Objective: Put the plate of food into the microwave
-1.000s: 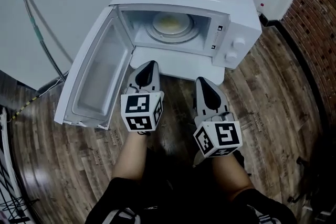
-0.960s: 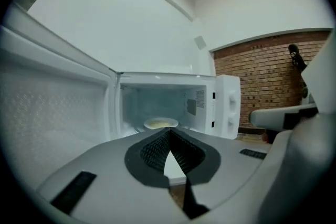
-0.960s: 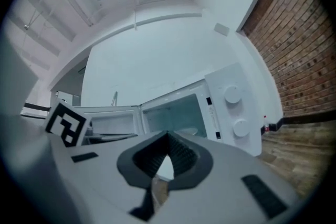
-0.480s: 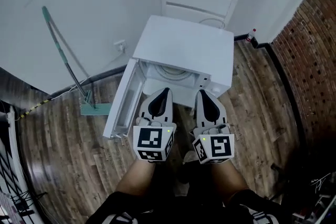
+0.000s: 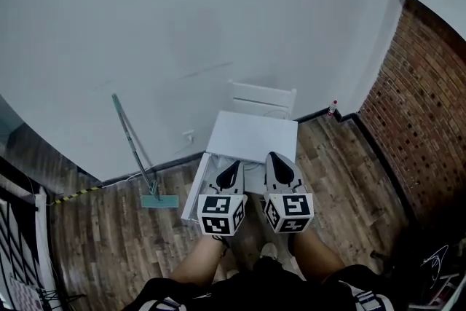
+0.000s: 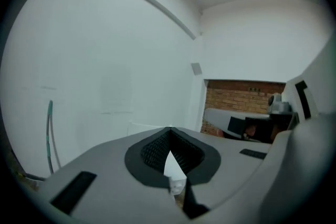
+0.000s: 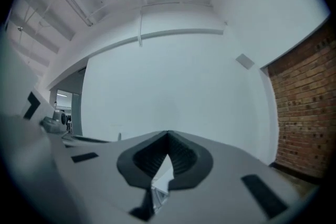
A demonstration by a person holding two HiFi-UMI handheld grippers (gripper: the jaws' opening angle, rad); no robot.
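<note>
A large white wall (image 5: 182, 25) fills the far side of the room, with a wooden floor (image 5: 102, 229) below and a brick wall (image 5: 422, 98) on the right. A white microwave (image 5: 251, 135) sits low by the far wall, its door (image 5: 194, 193) swung open to the left. A white chair (image 5: 262, 98) stands behind it, and a mop (image 5: 138, 156) leans on the wall to the left.

The left gripper (image 5: 233, 165) and right gripper (image 5: 277, 156) are held side by side above the oven, both with jaws pressed together and empty. They hide the oven's inside, and no view shows the plate of food. The loading step looks finished or not begun. Next, probably find the plate or shut the door.
</note>
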